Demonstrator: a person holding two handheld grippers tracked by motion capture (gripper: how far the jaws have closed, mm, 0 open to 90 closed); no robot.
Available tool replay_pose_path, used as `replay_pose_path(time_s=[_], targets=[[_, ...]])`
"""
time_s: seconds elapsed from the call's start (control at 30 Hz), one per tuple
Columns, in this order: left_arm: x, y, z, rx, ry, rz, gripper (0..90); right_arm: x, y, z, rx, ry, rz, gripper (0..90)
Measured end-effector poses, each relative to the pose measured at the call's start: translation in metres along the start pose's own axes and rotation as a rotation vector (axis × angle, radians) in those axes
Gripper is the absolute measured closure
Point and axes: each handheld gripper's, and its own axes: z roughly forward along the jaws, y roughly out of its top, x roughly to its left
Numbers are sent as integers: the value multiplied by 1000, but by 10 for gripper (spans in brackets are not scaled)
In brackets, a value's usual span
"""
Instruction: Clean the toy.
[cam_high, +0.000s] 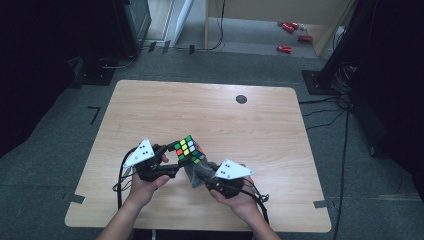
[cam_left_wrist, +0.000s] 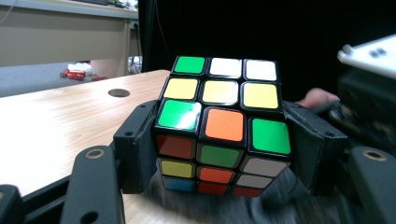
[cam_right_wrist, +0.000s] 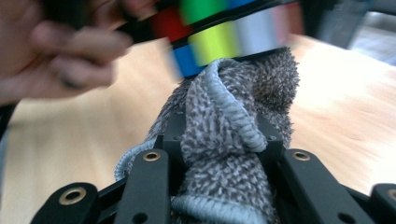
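Here the left tool (cam_left_wrist: 224, 140) clamps the puzzle cube (cam_left_wrist: 223, 126) above the near edge of the surface (cam_high: 210, 115), and the right tool (cam_right_wrist: 224, 154), clenched on a grey cloth (cam_right_wrist: 229, 140), rubs underneath, so a hard push could twist the cube loose.

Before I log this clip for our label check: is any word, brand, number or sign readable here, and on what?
None readable.
The puzzle cube shows plain colour stickers with no print.
The grey cloth carries no tag that shows.
The red things on the floor are too small and blurred to tell any print.
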Motion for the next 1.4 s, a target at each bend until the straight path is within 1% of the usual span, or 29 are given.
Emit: replay_pose_path(time_s=[0.07,0.1,0.13,0.2,0.3,0.33,0.4,0.47,0.5,0.6,0.67,0.73,0.87,0.93,0.97,1.03,1.07,1.13,1.2,1.3,1.37,1.4], targets=[[-1,-1,1,6,0,0,346,-10,1,-7,-38,-44,66,667],[-2,-1,2,9,-2,1,346,-13,1,-9,-50,-53,93,666],[-2,-1,3,10,0,4,346,-13,0,-9,-52,-53,101,666],[-2,-1,3,10,-1,2,346,-9,0,-7,-41,-36,86,664],[-1,-1,2,6,2,-7,346,3,-1,2,-11,16,59,662],[0,-1,2,7,5,-4,346,7,-2,5,-6,18,45,661],[0,-1,1,4,8,-9,346,11,-3,8,2,28,45,660],[1,0,0,-2,5,-15,346,9,-2,7,-3,25,51,662],[1,0,-1,-7,4,-16,346,7,-1,4,-15,19,58,663],[2,1,-2,-11,3,-20,346,-2,1,-5,-63,-13,96,664],[3,1,-2,-7,5,-20,346,-2,1,-6,-80,-32,106,663],[3,0,-1,-3,10,-19,346,2,-1,-2,-73,-21,106,662],[3,0,-1,1,16,-17,346,16,-4,9,-33,16,77,659],[4,1,-2,-4,18,-24,346,19,-5,11,-22,28,61,660],[4,1,-2,-7,18,-23,346,19,-5,11,-23,21,55,660],[6,2,-4,-10,21,-24,346,15,-2,7,-35,-4,58,661],[6,2,-5,-12,20,-29,346,11,-1,3,-53,-24,70,662],[6,2,-5,-11,21,-26,346,4,1,-5,-90,-57,111,663],[6,2,-4,-10,20,-27,346,0,2,-9,-114,-85,128,664],[4,1,-2,-2,22,-23,346,4,1,-6,-106,-68,118,662],[5,1,-3,-2,25,-25,346,9,-1,0,-79,-32,101,661],[5,1,-3,-2,26,-26,346,12,-2,3,-69,-17,84,661]])
